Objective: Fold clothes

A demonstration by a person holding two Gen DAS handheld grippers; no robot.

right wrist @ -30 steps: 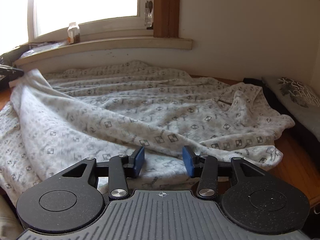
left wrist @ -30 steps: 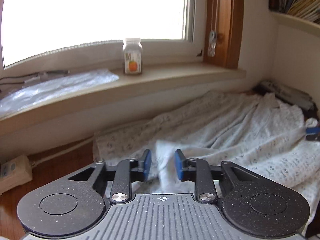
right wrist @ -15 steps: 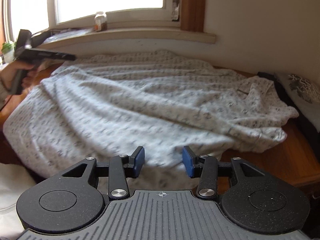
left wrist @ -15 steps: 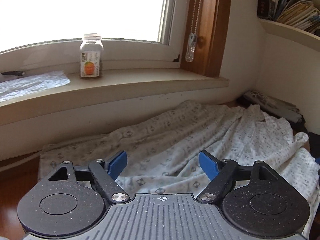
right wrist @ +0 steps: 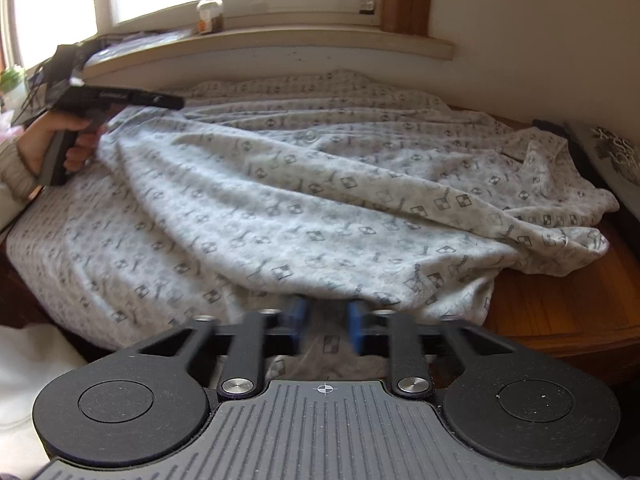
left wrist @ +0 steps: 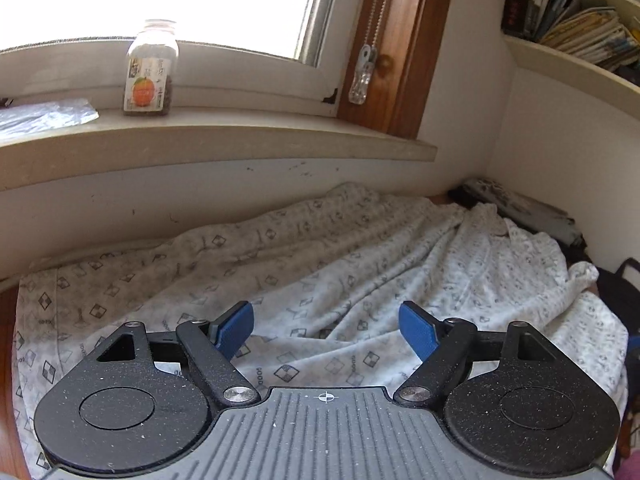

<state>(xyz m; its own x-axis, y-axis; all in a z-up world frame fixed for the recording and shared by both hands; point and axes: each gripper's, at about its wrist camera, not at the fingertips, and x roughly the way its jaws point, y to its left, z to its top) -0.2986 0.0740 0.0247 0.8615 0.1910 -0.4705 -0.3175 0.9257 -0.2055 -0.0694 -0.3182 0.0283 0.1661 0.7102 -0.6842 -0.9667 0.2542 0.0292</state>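
Garment [right wrist: 304,208] first: a pale printed top or nightshirt lies spread and rumpled over a wooden desk [right wrist: 560,312] below the window sill [left wrist: 224,144], its collar end bunched toward the right of the right wrist view and its near hem hanging over the front edge. Right gripper [right wrist: 325,326] sits at that near hem with cloth draped over and between its blue pads; its jaws have just been closing, the frame is smeared there, and I read them as clamped on the hem fabric. Left gripper [left wrist: 326,326] hovers over the other end of the cloth, close to the wall; its jaws have just been opening and now stand wide apart with nothing between them. In the right wrist view the person's hand [right wrist: 60,140] holds that tool above the far left corner. By my judgement the step in hand is taking hold of two edge points before the first fold. Next, the left gripper needs to come down onto a single layer of hem and pinch it, after which both can lift together; catching a bunched ridge instead would spoil the fold line.
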